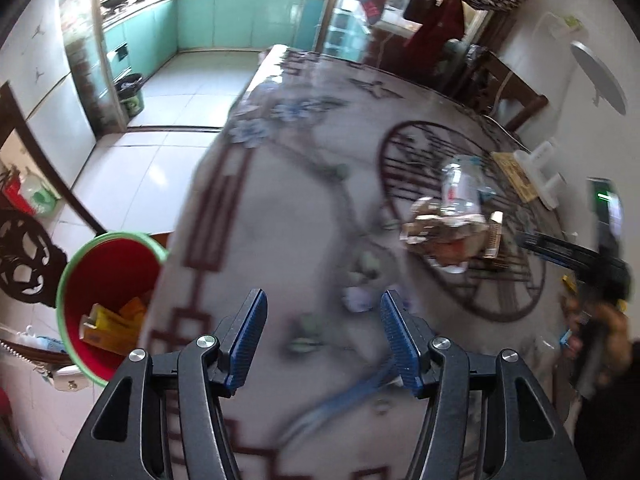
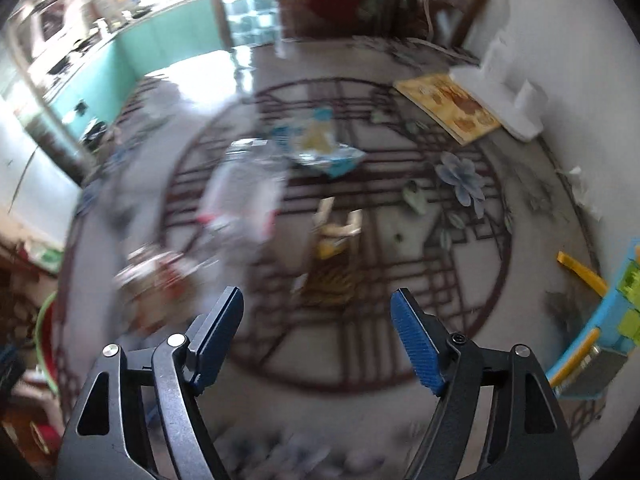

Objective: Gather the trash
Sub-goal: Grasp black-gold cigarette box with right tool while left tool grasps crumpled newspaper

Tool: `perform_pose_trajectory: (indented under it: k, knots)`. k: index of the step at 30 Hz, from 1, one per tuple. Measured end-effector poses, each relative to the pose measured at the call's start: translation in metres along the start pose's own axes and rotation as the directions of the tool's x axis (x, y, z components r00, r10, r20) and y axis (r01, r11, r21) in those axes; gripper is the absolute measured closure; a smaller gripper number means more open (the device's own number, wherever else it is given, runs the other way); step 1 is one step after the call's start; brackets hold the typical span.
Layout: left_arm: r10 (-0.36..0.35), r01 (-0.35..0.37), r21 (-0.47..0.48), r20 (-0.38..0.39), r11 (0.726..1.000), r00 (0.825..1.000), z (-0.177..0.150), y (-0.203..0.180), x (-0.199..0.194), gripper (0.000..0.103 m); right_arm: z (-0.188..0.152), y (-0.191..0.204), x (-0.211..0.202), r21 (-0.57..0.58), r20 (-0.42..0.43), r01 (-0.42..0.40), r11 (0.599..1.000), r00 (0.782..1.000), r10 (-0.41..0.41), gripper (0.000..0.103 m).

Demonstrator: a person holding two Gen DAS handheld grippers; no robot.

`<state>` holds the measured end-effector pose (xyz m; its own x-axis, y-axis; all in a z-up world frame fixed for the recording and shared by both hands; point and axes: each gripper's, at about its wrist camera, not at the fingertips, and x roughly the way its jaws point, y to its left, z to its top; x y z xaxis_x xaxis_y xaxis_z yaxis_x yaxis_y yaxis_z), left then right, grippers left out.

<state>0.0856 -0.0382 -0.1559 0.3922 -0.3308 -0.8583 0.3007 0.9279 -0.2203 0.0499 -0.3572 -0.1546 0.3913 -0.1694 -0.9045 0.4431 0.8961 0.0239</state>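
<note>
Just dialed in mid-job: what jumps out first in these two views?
The red bin with the green rim stands beside the table's near left edge, yellow boxes already in it. On the table, inside the dark round pattern, lies a trash pile with a clear bottle. Both grippers hang open and empty over the cloth: left gripper, right gripper.

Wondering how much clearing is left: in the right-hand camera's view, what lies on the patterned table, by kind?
Clear plastic bottle: 1
Crumpled wrappers: 2
Small open carton: 1
Flat yellow box: 1
White foam piece: 1
Blue-and-yellow object at the edge: 1
Total: 7
</note>
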Motion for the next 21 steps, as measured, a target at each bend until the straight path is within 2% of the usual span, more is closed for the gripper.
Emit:
perform_pose_trajectory:
  k: [5, 8, 10, 12, 14, 18, 21]
  knots:
    - [-0.022, 0.022, 0.013, -0.013, 1.0, 1.0, 0.012, -0.045, 0.012, 0.043, 0.018, -0.018, 0.06, 0.032, -0.088, -0.029, 0.999, 0.996, 0.032, 0.027]
    - [-0.04, 0.04, 0.013, -0.02, 0.999, 0.999, 0.02, -0.065, 0.022, 0.042, 0.019, -0.019, 0.074, 0.031, -0.116, -0.038, 0.999, 0.992, 0.041, 0.027]
    - [-0.049, 0.049, 0.002, -0.035, 0.999, 0.998, 0.027, -0.075, 0.033, 0.042, 0.018, -0.02, 0.078, 0.034, -0.126, -0.053, 0.998, 0.99, 0.057, 0.029]
    - [-0.06, 0.059, -0.014, -0.06, 0.998, 0.996, 0.032, -0.083, 0.047, 0.042, 0.017, -0.02, 0.08, 0.018, -0.125, -0.064, 0.998, 0.99, 0.066, 0.042]
    - [-0.074, 0.072, -0.029, -0.08, 0.997, 0.994, 0.038, -0.091, 0.062, 0.042, 0.017, -0.018, 0.078, -0.029, -0.109, -0.063, 0.998, 0.992, 0.059, 0.05]
    - [-0.097, 0.09, -0.06, -0.115, 0.994, 0.989, 0.053, -0.108, 0.092, 0.042, 0.016, -0.023, 0.077, -0.037, -0.105, -0.113, 0.993, 0.989, 0.108, 0.053]
    - [-0.108, 0.1, -0.081, -0.111, 0.992, 0.988, 0.065, -0.116, 0.109, 0.042, 0.013, -0.034, 0.074, -0.013, -0.11, -0.149, 0.989, 0.983, 0.147, 0.054]
